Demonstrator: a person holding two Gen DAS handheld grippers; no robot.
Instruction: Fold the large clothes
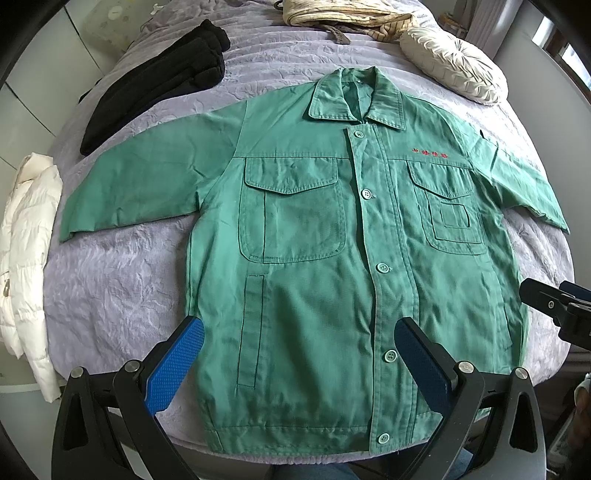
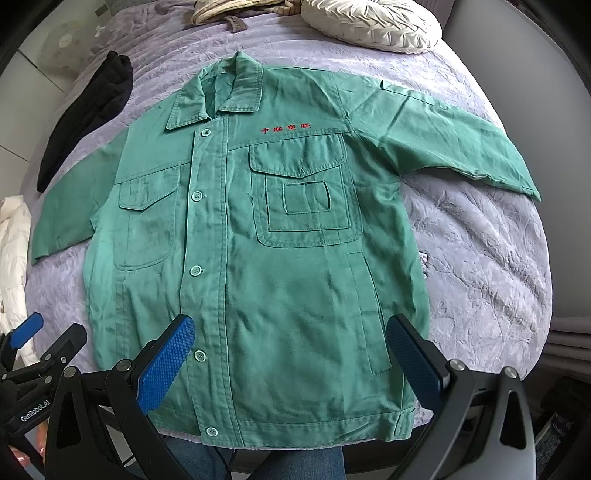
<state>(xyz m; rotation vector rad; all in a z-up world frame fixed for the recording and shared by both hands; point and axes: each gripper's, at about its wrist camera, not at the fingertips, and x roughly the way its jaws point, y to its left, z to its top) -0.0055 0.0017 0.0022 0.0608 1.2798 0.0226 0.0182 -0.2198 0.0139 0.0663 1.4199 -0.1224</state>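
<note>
A green work jacket [image 1: 317, 258] lies flat and buttoned, front up, on a lilac bedspread [image 1: 110, 288], collar far, hem near, both sleeves spread out sideways. It also shows in the right wrist view [image 2: 266, 266]. My left gripper [image 1: 299, 363] is open and empty, held above the jacket's lower left part near the hem. My right gripper [image 2: 291, 360] is open and empty above the lower right part. The right gripper shows at the right edge of the left wrist view [image 1: 557, 306]. The left gripper shows at the lower left of the right wrist view [image 2: 40, 347].
A black garment [image 1: 162, 77] lies at the far left of the bed. A white puffer jacket [image 1: 29, 258] lies along the left edge. A cream round cushion [image 1: 454, 64] and a striped beige cloth [image 1: 347, 16] lie at the head. The bed's near edge runs just below the hem.
</note>
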